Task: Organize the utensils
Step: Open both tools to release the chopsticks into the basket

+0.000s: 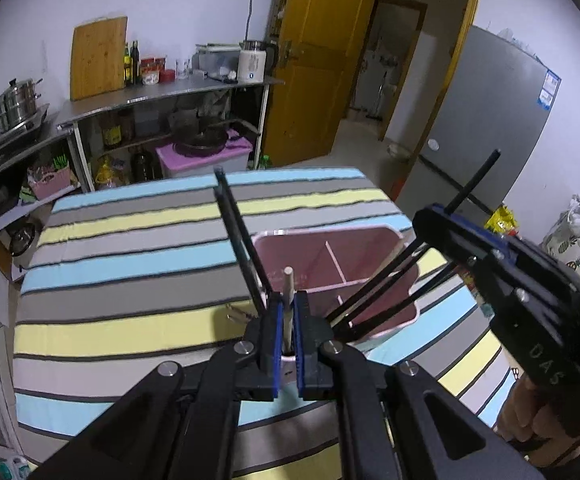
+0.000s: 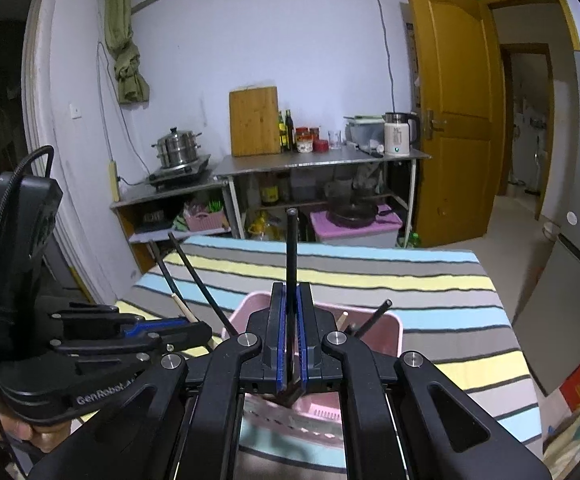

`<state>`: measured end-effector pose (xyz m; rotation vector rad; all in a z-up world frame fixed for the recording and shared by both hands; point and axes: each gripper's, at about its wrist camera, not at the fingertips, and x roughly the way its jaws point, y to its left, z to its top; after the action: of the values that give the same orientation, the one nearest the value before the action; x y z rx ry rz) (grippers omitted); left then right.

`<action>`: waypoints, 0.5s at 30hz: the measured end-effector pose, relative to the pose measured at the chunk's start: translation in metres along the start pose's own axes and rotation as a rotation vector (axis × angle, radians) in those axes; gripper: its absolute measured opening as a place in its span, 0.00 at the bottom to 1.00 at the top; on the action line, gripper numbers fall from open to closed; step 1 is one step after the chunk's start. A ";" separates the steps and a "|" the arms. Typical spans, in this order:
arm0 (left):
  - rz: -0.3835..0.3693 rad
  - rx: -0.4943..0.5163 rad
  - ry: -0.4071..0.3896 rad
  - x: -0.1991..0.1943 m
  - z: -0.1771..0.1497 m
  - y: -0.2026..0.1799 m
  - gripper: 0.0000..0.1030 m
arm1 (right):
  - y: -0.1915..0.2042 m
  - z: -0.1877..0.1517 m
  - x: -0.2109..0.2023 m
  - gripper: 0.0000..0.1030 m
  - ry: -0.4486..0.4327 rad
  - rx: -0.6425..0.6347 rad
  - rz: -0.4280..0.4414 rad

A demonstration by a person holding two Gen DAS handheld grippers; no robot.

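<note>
Left gripper (image 1: 287,312) pressed together on a pale wooden chopstick (image 1: 287,280), blue pads on either side of the shaft, the round end standing up just above the fingertips and the lower part dropping out of sight between the fingers. Right gripper (image 2: 290,308) likewise clamped, pinching a black chopstick (image 2: 291,248) that rises upright from between the blue pads, with a dark end poking out beneath them. Pink divided holder (image 1: 370,236) resting on the striped cloth (image 1: 129,256) of the tabletop, toward the near right part of it in the left wrist view and directly under both tools; one white partition visible inside. Several black chopsticks (image 1: 374,296) leaning inside the holder against its near right rim, two more black ones (image 1: 237,232) slanting up over its left rim across the cloth. Seen from the right wrist, one pale and one black stick tip jutting above the holder's right rim. Beyond the far edge of the tabletop, a steel shelf (image 2: 322,162) carrying a wooden cutting board (image 2: 254,120), bottles, jars and a white kettle (image 2: 397,134); a yellow door (image 2: 454,120) to the right.
</note>
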<state>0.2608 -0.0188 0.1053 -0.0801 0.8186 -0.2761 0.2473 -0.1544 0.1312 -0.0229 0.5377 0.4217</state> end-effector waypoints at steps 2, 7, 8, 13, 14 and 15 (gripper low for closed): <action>0.001 -0.006 0.015 0.006 -0.004 0.001 0.05 | 0.000 -0.004 0.005 0.05 0.025 -0.006 -0.009; -0.001 -0.005 0.031 0.012 -0.008 0.000 0.06 | -0.003 -0.012 0.013 0.05 0.067 0.004 -0.010; 0.000 -0.005 0.030 0.012 -0.009 0.000 0.06 | -0.004 -0.013 0.013 0.05 0.070 0.009 -0.007; 0.007 -0.007 0.011 0.007 -0.007 0.000 0.07 | -0.005 -0.008 0.004 0.05 0.062 0.006 -0.012; 0.010 -0.006 0.001 0.004 -0.007 0.000 0.11 | -0.005 -0.007 0.000 0.07 0.053 0.003 -0.011; 0.013 -0.005 -0.009 0.000 -0.006 -0.001 0.16 | -0.004 -0.005 -0.002 0.08 0.046 0.000 -0.011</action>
<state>0.2566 -0.0194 0.1010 -0.0803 0.8101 -0.2616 0.2446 -0.1596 0.1276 -0.0357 0.5826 0.4110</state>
